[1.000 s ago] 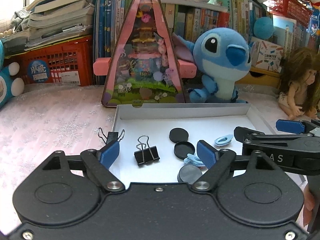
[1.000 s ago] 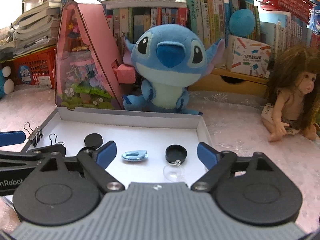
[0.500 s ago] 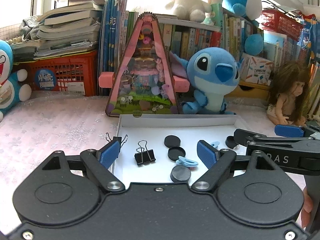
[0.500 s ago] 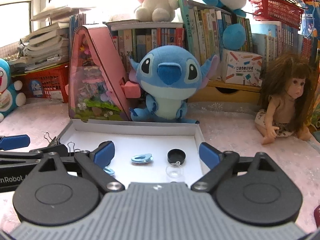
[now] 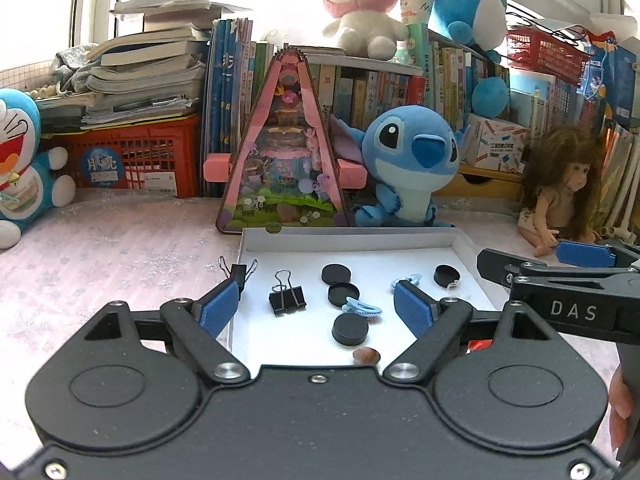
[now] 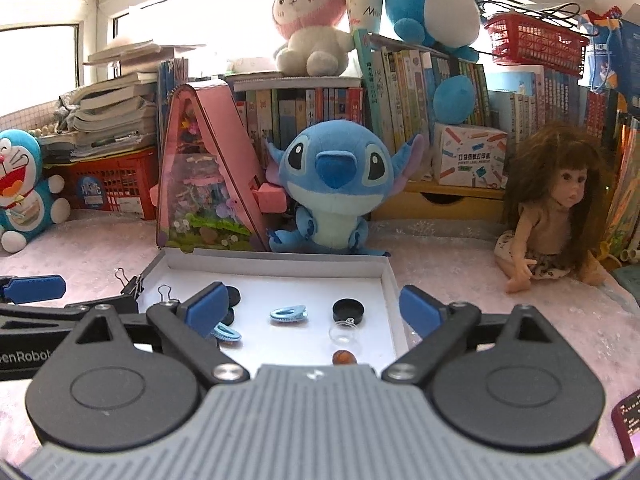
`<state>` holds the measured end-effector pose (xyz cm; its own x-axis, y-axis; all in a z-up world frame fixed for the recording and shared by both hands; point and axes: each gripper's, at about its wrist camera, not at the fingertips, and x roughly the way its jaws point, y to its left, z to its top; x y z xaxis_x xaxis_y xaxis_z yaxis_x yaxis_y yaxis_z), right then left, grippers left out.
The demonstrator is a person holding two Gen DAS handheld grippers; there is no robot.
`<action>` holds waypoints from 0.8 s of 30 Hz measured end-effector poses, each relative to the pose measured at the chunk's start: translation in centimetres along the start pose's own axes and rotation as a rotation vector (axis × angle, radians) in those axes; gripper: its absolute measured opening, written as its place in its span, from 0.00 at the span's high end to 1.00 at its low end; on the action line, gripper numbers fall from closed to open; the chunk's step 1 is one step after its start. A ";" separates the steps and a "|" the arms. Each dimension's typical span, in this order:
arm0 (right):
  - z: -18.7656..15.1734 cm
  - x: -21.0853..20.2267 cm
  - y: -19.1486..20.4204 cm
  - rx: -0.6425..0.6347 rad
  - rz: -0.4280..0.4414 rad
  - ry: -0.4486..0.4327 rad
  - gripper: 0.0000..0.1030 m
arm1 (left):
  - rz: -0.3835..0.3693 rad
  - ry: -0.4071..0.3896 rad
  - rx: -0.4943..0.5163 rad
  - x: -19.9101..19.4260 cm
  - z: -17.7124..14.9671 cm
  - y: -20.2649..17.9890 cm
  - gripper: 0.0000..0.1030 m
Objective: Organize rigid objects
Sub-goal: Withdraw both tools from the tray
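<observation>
The counter (image 5: 100,248), under a pale pink snowflake cloth, fills the middle of both views. Against the books at the back sit a blue plush (image 6: 332,188) and a pink triangular playset (image 5: 282,152); a doll (image 6: 560,216) sits at the right.

At lower centre lies a shallow white tray (image 5: 352,236). Both tools hang above its near edge: the left hand-held gripper (image 5: 316,308) and the right hand-held gripper (image 6: 312,308) each have their blue pads spread wide, with nothing between them.

In the tray lie a black binder clip (image 5: 287,298), black round caps (image 5: 343,294), two pale blue clips (image 6: 289,314), a clear dome (image 6: 344,332) and what looks like a small brown nut (image 6: 344,357). Another binder clip (image 5: 239,271) straddles the tray's left rim.
</observation>
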<state>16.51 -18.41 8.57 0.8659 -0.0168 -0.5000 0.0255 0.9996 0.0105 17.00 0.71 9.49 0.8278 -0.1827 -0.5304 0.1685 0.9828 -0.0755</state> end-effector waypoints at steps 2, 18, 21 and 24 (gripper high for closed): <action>-0.3 -0.5 -0.3 0.011 0.004 -0.004 0.05 | -0.003 -0.001 -0.001 -0.4 -0.3 -0.1 0.19; -6.2 -1.8 -1.2 0.006 -0.014 0.025 0.01 | 0.022 0.023 0.053 -0.6 -6.5 -1.4 0.18; -7.8 -1.3 -1.4 0.003 -0.023 0.060 0.01 | 0.028 0.044 0.070 -0.1 -8.1 -1.7 0.18; -9.1 -0.5 -1.5 0.004 -0.024 0.104 0.01 | 0.042 0.081 0.077 0.8 -9.2 -1.9 0.18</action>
<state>11.49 -19.67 0.88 0.8087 -0.0387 -0.5869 0.0481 0.9988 0.0004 12.41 -1.01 1.41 0.7898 -0.1359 -0.5981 0.1782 0.9839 0.0118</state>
